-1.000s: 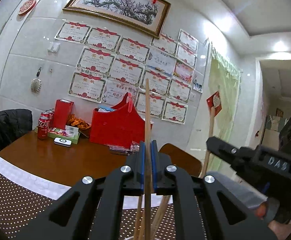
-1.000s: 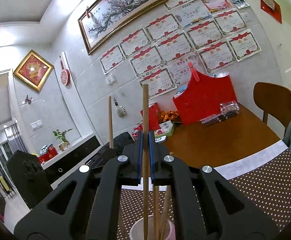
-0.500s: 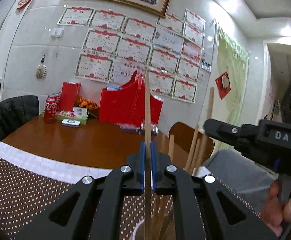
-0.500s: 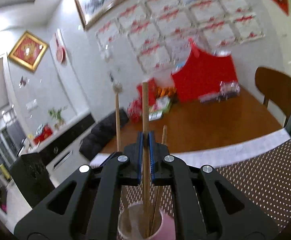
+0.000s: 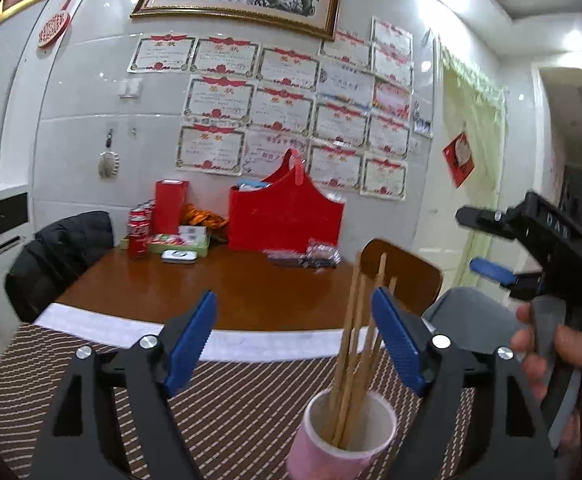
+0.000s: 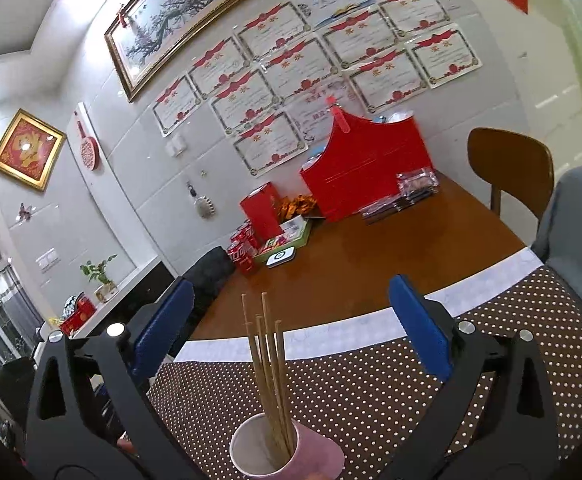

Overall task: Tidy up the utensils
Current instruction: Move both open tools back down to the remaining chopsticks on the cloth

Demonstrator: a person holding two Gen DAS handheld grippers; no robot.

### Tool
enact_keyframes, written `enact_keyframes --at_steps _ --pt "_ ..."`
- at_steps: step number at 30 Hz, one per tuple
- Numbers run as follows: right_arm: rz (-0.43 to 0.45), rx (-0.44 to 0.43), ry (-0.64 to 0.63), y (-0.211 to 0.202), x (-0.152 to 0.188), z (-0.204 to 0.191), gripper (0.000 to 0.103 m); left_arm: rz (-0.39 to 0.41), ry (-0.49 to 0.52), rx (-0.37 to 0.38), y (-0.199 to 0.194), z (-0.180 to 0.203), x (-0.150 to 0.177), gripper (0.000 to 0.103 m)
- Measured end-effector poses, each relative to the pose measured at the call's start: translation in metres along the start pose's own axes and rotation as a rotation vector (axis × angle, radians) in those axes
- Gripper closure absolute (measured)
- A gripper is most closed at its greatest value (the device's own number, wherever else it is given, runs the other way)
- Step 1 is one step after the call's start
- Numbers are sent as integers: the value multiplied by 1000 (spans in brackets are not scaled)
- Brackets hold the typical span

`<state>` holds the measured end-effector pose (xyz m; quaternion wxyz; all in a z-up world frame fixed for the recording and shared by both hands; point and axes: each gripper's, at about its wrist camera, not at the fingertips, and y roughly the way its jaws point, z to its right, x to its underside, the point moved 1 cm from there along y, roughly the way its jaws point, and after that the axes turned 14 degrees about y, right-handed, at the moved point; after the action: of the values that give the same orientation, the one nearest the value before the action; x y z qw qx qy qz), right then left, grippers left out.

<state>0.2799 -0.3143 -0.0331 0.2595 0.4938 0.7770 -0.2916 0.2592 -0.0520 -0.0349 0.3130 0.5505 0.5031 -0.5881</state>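
A pink cup [image 5: 343, 442] stands on the dotted brown tablecloth [image 5: 227, 412] and holds several wooden chopsticks [image 5: 357, 344] upright. My left gripper [image 5: 297, 344] is open and empty, just above and behind the cup, jaws wide on either side of the sticks. The right wrist view shows the same cup [image 6: 291, 456] and chopsticks [image 6: 269, 372]. My right gripper [image 6: 289, 328] is open and empty above it. The right gripper also shows in the left wrist view [image 5: 491, 240], held in a hand at the right.
A brown wooden table [image 5: 227, 284] lies beyond the cloth. At its far side stand a red gift bag [image 5: 287, 216], red cans [image 5: 137, 232], a red box [image 5: 169, 206] and packets. A wooden chair [image 5: 407, 276] stands at the right, and a dark jacket [image 5: 59, 252] hangs over a chair at the left.
Both grippers were shut on a chopstick held upright over the cup. Both have opened, and the chopsticks now stand in the cup. Both grippers have pulled back a little.
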Motion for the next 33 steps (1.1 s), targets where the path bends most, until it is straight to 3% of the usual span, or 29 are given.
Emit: enact_keyframes --at_steps 9,20,27,33 --pt "22 2 -117 -37 17 -50 6 -47 30 -74 -57 -11 1 24" --pt "-34 108 -304 -99 85 -85 6 -70 80 -48 -118 0 5 24" --pt "-145 143 -356 -107 146 -69 6 -160 128 -35 -136 10 41 24" --pt "-242 117 -275 -86 171 -26 6 -335 149 -1 -128 16 95 24"
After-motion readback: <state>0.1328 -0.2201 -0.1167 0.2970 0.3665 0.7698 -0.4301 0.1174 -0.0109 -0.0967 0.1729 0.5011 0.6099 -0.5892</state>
